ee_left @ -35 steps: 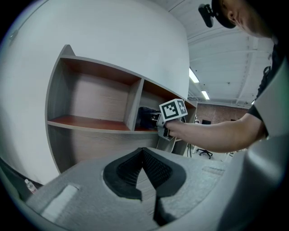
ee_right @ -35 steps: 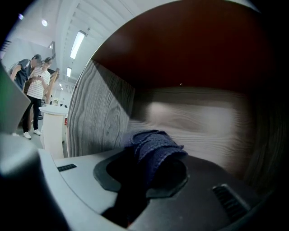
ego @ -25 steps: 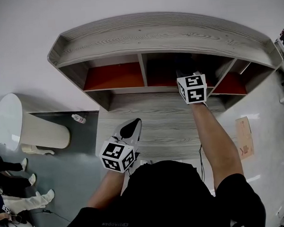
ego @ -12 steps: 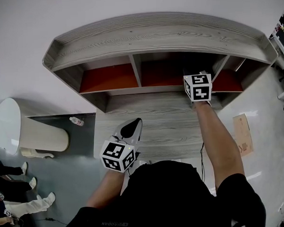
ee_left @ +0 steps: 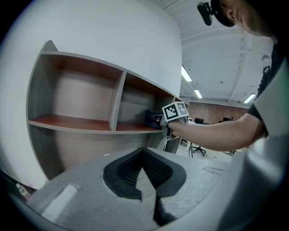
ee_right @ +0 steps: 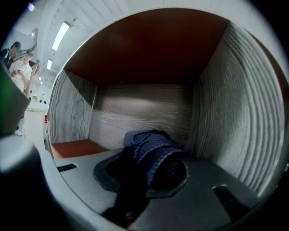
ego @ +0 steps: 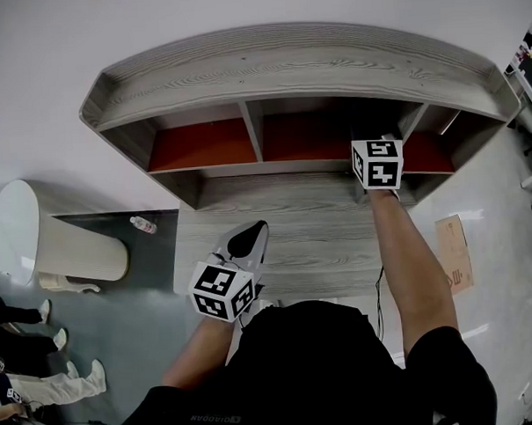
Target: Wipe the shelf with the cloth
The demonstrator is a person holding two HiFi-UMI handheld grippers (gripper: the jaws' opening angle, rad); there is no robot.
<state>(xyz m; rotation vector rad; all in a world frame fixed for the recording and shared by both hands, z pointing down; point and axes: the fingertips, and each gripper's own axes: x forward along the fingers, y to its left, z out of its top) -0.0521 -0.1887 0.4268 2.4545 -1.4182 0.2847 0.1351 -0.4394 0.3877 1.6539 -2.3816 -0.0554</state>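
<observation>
While the left hand-held gripper [ee_left: 143, 155] hangs near the body, jaws together and empty, the right hand-held gripper [ee_right: 149, 168] is clamped on the dark blue cloth [ee_right: 151, 143] inside the shelf's [ego: 286, 70] middle compartment, at its right end by the divider [ee_right: 239, 113].

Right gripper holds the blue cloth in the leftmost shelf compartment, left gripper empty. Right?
No: middle compartment, near its right divider, as the head view shows. There the right gripper holds the blue cloth in the shelf; the left gripper is empty.
</observation>
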